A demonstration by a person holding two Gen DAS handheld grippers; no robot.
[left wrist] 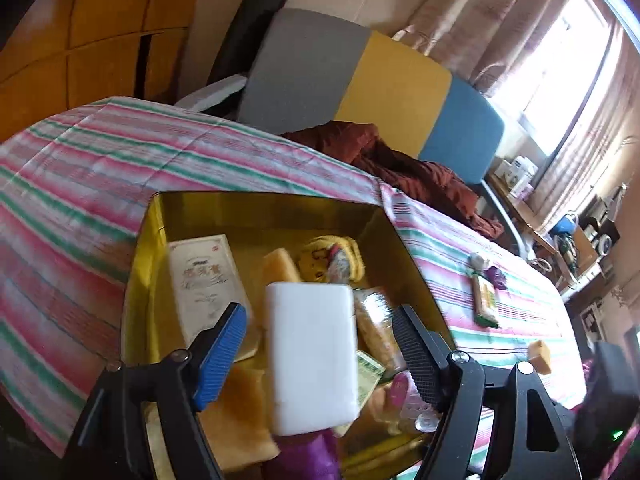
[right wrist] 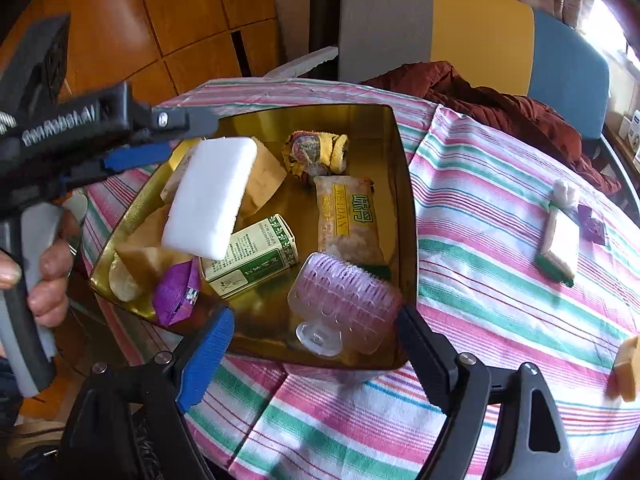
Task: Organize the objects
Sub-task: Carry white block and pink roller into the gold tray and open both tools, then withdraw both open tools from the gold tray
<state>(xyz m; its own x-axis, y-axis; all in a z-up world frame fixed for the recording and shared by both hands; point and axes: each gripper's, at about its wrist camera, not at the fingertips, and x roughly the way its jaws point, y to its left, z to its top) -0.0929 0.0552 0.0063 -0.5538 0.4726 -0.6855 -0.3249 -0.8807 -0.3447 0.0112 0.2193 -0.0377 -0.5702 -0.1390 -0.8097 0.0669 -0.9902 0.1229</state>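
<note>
The white sponge (left wrist: 312,358) is hanging over the gold box (left wrist: 256,210), between the fingers of the left claw (left wrist: 320,356), which are standing apart from its sides. Its long axis is running from 12 to 6 o'clock in the left wrist view. The right claw (right wrist: 316,346) is open and empty, above the pink brush (right wrist: 344,300) at the box's 5 o'clock corner.
</note>
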